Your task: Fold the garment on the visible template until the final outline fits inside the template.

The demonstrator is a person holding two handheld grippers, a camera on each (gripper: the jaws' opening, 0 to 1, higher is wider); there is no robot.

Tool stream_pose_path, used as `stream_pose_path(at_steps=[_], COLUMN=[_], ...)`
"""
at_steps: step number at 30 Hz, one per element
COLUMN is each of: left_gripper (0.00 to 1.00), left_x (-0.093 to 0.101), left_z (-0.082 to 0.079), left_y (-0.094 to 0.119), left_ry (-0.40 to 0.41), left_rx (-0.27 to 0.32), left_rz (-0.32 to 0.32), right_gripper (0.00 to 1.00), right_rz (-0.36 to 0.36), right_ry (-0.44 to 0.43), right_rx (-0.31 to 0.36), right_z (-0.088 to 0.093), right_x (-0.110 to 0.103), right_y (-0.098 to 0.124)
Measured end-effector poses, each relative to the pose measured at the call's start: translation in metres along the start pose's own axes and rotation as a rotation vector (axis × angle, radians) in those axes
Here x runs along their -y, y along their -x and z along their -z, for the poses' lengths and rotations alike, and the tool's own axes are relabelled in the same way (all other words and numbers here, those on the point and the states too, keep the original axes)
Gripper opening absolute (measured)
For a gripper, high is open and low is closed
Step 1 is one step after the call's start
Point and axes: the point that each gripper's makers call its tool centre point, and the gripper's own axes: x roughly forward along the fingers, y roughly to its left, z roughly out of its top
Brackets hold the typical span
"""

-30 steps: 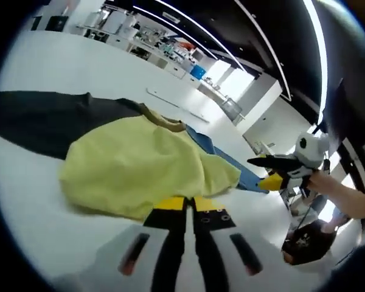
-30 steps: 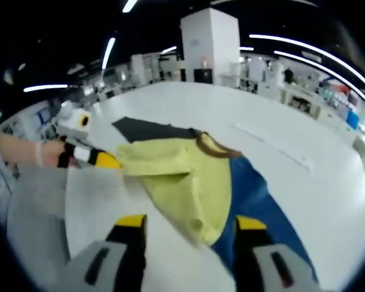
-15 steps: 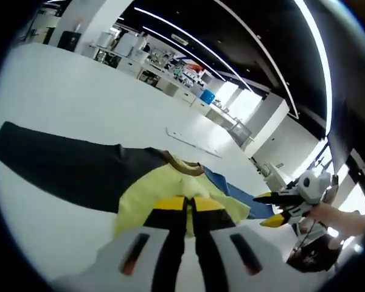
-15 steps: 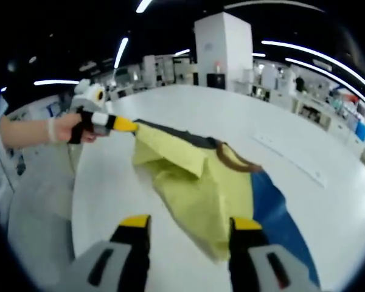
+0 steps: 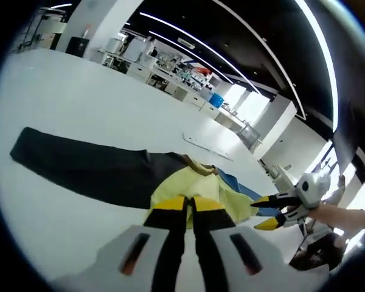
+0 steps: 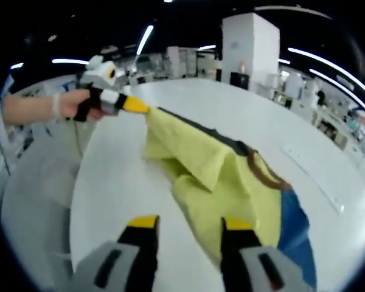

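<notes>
One yellow garment [image 6: 219, 176] lies mid-table [image 6: 109, 182], its long axis running from the brown collar [image 6: 264, 173] toward the lifted corner. The left claw [image 6: 147, 110] pinches that corner; the right claw [image 6: 188, 224] hangs spread above the cloth. One dark strip [image 5: 85, 170] and one blue piece [image 6: 295, 234] lie beneath.

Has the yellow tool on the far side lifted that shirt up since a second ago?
Yes. In the right gripper view the left tool has risen off the white table, pulling the yellow shirt edge upward.
</notes>
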Motion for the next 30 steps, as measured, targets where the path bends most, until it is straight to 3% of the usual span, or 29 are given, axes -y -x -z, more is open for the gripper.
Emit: stream_pose_path(at_steps=[2, 9, 12, 18, 30], left_gripper=[0.00, 0.00, 0.00, 0.00, 0.00], left_x=[-0.007, -0.005, -0.004, -0.004, 0.000], left_z=[0.000, 0.002, 0.003, 0.006, 0.014], left_y=[0.003, 0.008, 0.009, 0.011, 0.015], left_ry=[-0.019, -0.021, -0.022, -0.010, -0.013], left_rx=[-0.007, -0.015, -0.016, -0.015, -0.027], left_rz=[-0.006, -0.006, -0.006, -0.002, 0.000], right_gripper=[0.31, 0.23, 0.20, 0.16, 0.07], right_rz=[0.002, 0.016, 0.049, 0.079, 0.098], right_ry=[0.024, 0.101, 0.211, 0.301, 0.294], right_rx=[-0.003, -0.053, -0.100, -0.138, -0.170], right_z=[-0.001, 0.007, 0.012, 0.017, 0.024], right_x=[-0.001, 0.000, 0.003, 0.002, 0.009], right_y=[-0.005, -0.025, -0.031, -0.041, -0.052])
